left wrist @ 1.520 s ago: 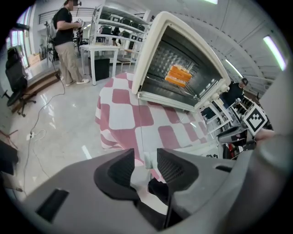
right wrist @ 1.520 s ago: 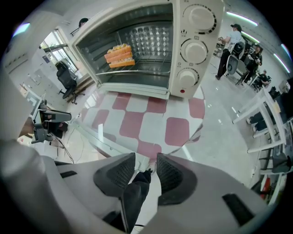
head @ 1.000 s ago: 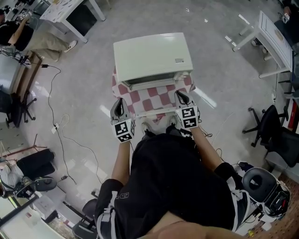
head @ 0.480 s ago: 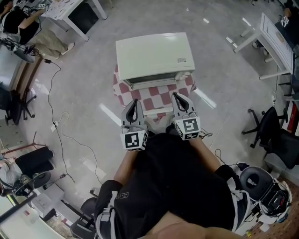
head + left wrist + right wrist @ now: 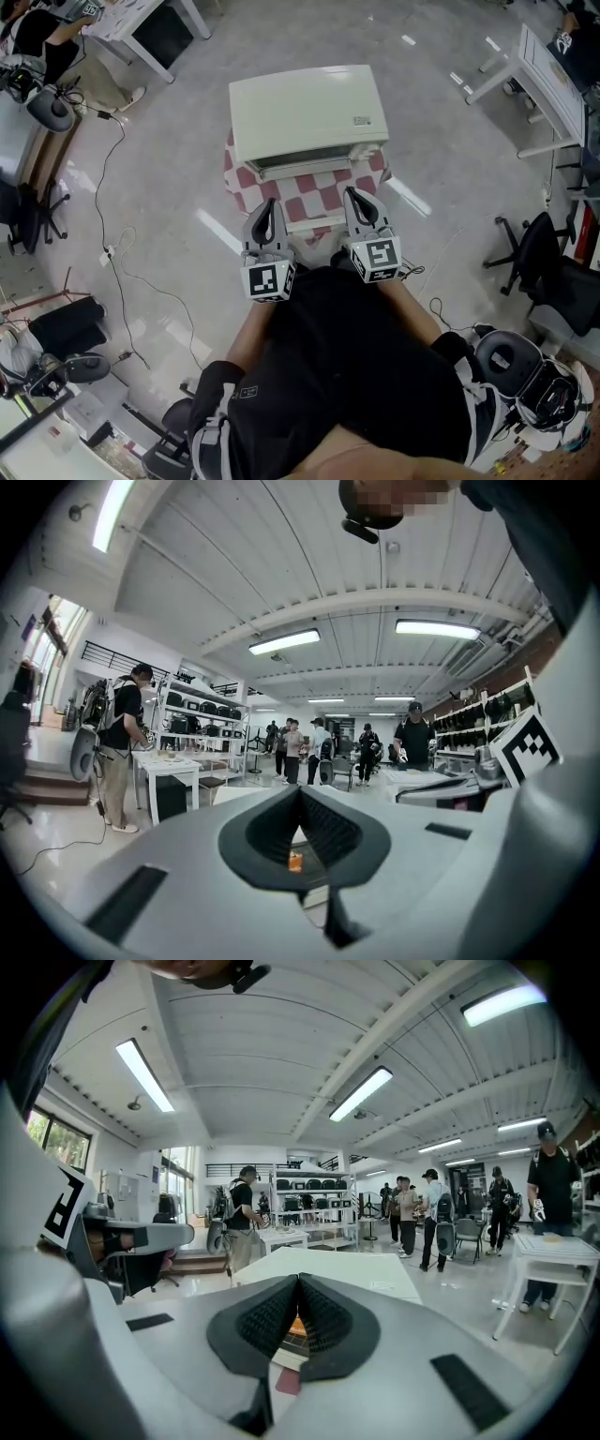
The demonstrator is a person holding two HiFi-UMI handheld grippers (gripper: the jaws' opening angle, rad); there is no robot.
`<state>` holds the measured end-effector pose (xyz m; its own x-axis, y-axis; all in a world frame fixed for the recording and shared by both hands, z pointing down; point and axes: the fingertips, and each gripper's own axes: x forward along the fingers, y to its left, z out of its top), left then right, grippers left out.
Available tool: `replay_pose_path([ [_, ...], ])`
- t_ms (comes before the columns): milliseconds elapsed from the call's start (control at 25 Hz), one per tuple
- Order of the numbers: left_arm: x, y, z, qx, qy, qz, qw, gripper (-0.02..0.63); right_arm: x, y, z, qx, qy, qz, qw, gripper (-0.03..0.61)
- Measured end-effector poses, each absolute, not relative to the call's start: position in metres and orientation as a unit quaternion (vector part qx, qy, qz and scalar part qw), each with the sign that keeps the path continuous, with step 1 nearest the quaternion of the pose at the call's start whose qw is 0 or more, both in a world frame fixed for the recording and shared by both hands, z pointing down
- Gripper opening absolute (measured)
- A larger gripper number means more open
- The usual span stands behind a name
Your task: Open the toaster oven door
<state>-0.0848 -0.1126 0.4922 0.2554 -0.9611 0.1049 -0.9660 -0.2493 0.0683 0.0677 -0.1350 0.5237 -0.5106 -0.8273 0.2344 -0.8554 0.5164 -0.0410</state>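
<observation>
At the upper middle of the head view stands the toaster oven (image 5: 307, 108), on a red and white checked surface (image 5: 246, 187). Its door (image 5: 314, 222) appears to lie folded down toward us, flat over the checks, with its pale front edge low between the 2 grippers; the glass is hard to make out from above, so we word this as a judgement. If so, the door already lies as the task wants it.

We hold the left gripper (image 5: 270, 202) and the right gripper (image 5: 352, 194) side by side just below the oven, both pointing toward the top of the frame. The jaws of each are closed tip to tip on nothing. In each gripper view an orange item (image 5: 294, 860) shows low behind the pads, seemingly inside the oven.

The oven lies straight ahead of both pairs of jaws; the long axis of the door's edge runs left to right across the frame, square to the way the jaws point. Neither gripper is clearly nearer, as 1 flanks each end of that edge.
</observation>
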Motion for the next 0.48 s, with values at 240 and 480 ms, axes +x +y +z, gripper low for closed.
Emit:
replay_pose_path([
  [240,-0.0855,-0.1139,0.4982,0.791,-0.607,0.022,0.067,0.009,0.0659,-0.136,0.5262,0.484,-0.867,0.075,0.097,0.026],
  [480,-0.0843,-0.1175,0.4977,0.79,-0.609,0.023,0.068,0.009,0.0665,-0.1391,0.5261,0.485,-0.866,0.069,0.1,0.026],
])
